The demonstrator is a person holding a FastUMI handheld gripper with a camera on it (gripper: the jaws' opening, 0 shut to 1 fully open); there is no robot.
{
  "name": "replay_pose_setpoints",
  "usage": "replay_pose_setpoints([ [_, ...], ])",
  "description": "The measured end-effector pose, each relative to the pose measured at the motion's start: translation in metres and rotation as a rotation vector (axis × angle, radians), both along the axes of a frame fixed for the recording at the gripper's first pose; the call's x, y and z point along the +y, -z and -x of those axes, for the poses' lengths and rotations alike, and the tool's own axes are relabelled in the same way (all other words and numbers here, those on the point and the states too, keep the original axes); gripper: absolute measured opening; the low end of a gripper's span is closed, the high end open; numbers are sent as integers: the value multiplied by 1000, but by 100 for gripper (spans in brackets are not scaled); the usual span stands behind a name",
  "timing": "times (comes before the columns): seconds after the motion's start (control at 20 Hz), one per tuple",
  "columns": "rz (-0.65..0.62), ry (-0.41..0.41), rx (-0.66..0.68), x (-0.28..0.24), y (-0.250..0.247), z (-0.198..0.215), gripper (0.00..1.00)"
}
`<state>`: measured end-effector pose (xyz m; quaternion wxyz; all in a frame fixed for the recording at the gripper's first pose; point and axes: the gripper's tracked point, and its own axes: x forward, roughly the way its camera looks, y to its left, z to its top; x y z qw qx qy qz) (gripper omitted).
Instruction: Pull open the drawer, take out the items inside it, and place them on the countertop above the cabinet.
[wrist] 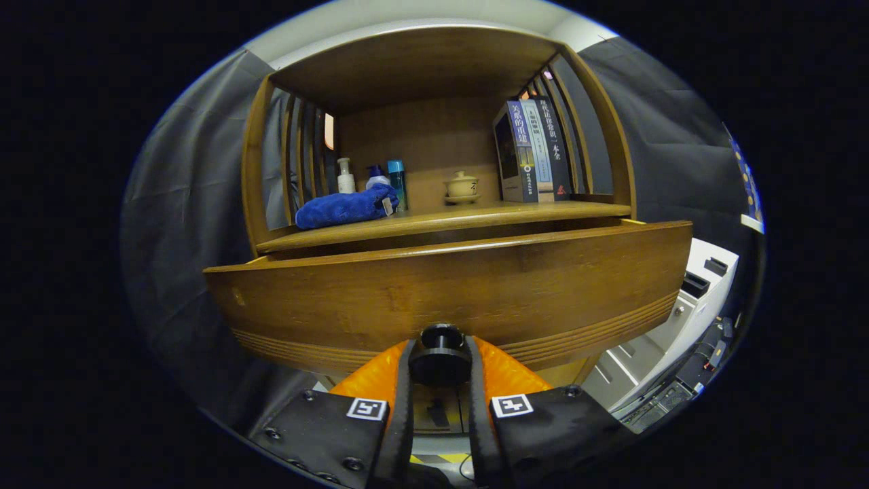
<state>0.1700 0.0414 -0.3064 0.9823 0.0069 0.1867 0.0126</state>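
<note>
Presently the gripper (440,363) is closed on the drawer's knob (440,354): both fingers press against the round dark knob from either side, with the knob sitting squarely between the tips. The drawer (448,295) is a wide wooden front with grooved lines along its lower edge. It stands out from the cabinet (434,68); its top edge sits forward of the countertop (448,219), with a dark gap between the two. The drawer's inside cannot be seen from this low angle, so its contents cannot be told.

On the countertop, under the cabinet's upper shelf:
- a folded blue towel (345,207) at the left, near the front edge;
- behind it, a white pump bottle (345,176), a blue-capped bottle (377,178) and a teal-topped can (397,180), close together against the back panel;
- a small lidded tea cup (461,186) on a saucer, near the middle;
- a row of upright books (533,149) at the right, against the slatted side.

Beyond the cabinet's right side stands a white machine (686,305) with dark slots, lower than the drawer. Dark cloth hangs behind and to both sides.
</note>
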Motion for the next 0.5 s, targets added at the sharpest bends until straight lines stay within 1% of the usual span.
replay_pose_setpoints([
  [0.2, -10, -13, 15, 0, -4, 29, 43],
  [0.5, 32, -47, 32, 1, -5, 64, 43],
])
